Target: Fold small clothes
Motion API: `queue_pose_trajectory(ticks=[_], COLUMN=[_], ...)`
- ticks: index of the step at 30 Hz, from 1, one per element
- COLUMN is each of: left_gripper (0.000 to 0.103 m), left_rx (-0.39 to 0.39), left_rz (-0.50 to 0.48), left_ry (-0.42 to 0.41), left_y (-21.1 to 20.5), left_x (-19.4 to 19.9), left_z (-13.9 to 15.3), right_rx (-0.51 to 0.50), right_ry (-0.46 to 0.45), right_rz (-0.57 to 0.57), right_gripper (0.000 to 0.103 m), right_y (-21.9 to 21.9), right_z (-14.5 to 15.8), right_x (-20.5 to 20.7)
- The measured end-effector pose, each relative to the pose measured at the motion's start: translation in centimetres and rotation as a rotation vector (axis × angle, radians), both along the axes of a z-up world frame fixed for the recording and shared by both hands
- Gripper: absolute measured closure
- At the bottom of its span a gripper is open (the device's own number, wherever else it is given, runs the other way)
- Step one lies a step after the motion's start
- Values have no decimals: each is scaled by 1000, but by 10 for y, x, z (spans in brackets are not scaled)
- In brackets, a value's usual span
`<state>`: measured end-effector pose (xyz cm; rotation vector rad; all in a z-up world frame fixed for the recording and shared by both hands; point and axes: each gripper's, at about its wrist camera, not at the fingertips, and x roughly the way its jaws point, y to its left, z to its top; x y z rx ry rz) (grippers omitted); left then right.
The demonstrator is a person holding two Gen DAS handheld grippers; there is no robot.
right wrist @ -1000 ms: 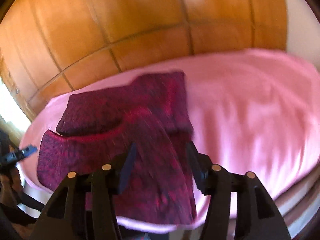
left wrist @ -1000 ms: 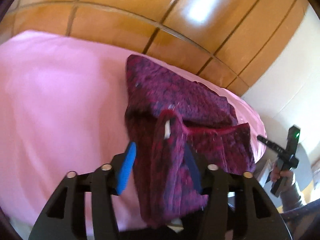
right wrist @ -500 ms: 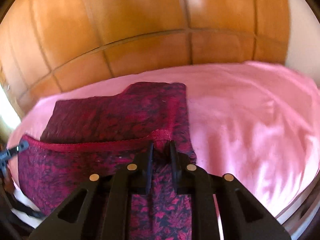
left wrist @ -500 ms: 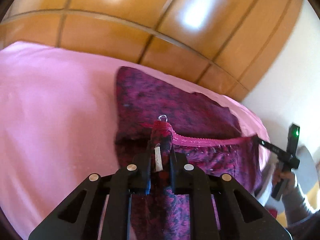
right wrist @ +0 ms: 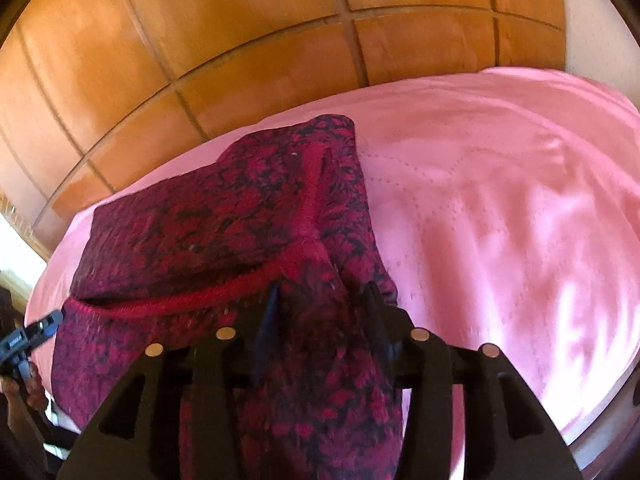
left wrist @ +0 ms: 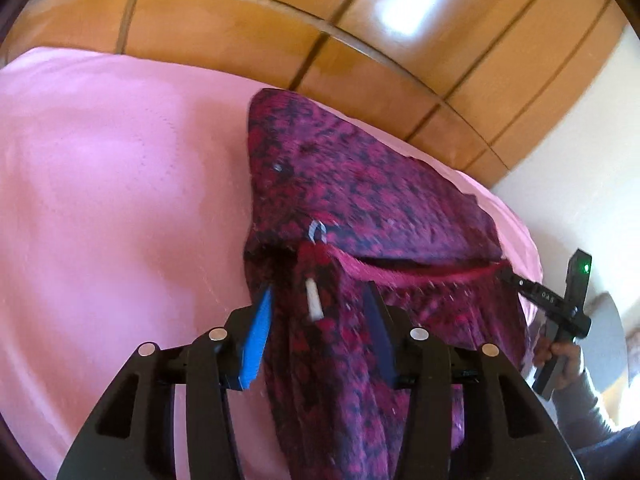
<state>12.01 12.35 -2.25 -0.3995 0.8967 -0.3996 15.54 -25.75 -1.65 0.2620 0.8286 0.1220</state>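
A dark red and black patterned garment (left wrist: pixel 360 200) lies on the pink bed sheet (left wrist: pixel 100 200), partly folded, with a red waistband edge running across it. It also shows in the right wrist view (right wrist: pixel 208 216). My left gripper (left wrist: pixel 318 312) is open, its jaws on either side of a waistband corner with a white tag. My right gripper (right wrist: pixel 320 308) is open, its jaws on either side of the other waistband corner. The near part of the garment hangs over the bed edge under both grippers.
A wooden panelled wall (left wrist: pixel 280 20) stands behind the bed. The pink sheet (right wrist: pixel 500 220) stretches wide to the right of the garment. The other hand-held gripper (left wrist: pixel 560 312) shows at the right edge of the left wrist view.
Half a second ago both grippers were shut on the waistband corners. Both have now opened and let go, and the waistband has settled lower on the garment.
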Motion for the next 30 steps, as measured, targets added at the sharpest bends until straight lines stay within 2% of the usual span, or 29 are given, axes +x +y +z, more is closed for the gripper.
queue_pose_trajectory(ticks=[3, 5, 6, 7, 8, 9, 11, 16, 20, 23, 26, 30], left_gripper=[59, 61, 72, 76, 78, 83, 83, 90, 91, 91, 91, 91], left_rx=[39, 55, 62, 80, 83, 76, 85, 92, 118, 119, 95, 86], left_rz=[-33, -41, -43, -33, -22, -13, 26, 68, 63, 62, 58, 63], left_ry=[-6, 25, 26, 17, 7, -3, -34, -86, -127, -157, -203, -255], left_y=[-9, -17, -22, -26, -27, -26, -24, -25, -30, -31, -28, -24], left_x=[-5, 2, 3, 2, 0, -2, -12, -34, -52, -62, -64, -47], left_z=[-5, -13, -13, -13, -11, -9, -2, 7, 19, 32, 50, 64], right_rx=[-40, -70, -81, -81, -68, -65, -80, -98, -108, -70, -7, 27], right_ry=[-15, -10, -4, 5, 13, 17, 9, 1, -4, -25, -89, -148], right_rz=[30, 32, 27, 25, 31, 34, 40, 57, 88, 92, 105, 114], right_gripper=[49, 49, 52, 58, 68, 71, 79, 83, 85, 85, 85, 85], right_y=[5, 9, 10, 11, 11, 13, 16, 19, 24, 22, 21, 23], right_z=[3, -1, -4, -8, -11, -13, -11, -6, 3, 18, 43, 66], right_x=[-15, -16, -15, -14, -13, -13, -16, -30, -43, -52, -59, -47])
